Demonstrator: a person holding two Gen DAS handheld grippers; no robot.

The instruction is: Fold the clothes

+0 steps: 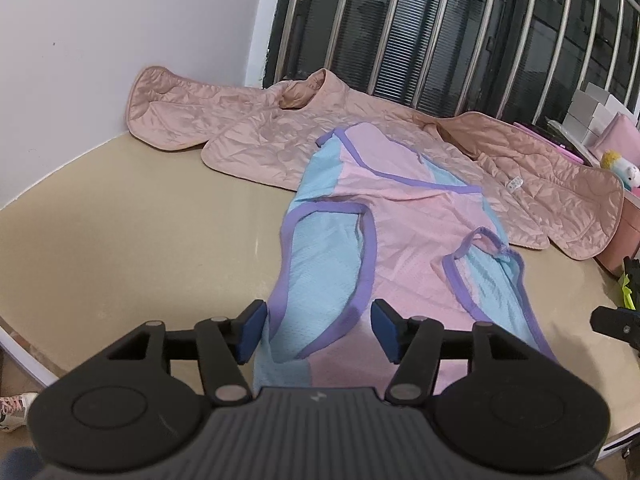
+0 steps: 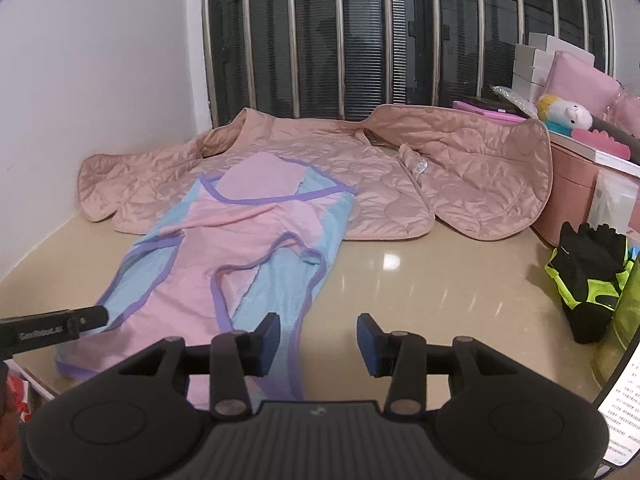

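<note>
Lying spread and unfolded along the far edge of the bench [image 2: 420, 280], against the barred window: quilted pink jacket [image 2: 460, 184], both sleeves flung out wide, collar toward the far left corner. Waiting untouched, by the look of it; all of its folding still to come.

Lying lengthwise from the near edge toward the far one, top end overlapping the jacket's hem: pink-and-blue vest [image 2: 240, 240] with purple trim. Showing both side panels turned in over the pink middle, so judged partly folded; probably still needing a fold end to end.

Hovering over the vest's near end: left claw [image 1: 316, 330], jaws standing well apart, blue fabric showing between the pads but nothing pinched. Hovering beside it over the vest's right-hand edge at the near edge of the bench: right claw [image 2: 318, 344], jaws likewise parted, gripping nothing.

Sitting at the right edge, out of the work: black-and-yellow glove [image 2: 588, 276].
</note>
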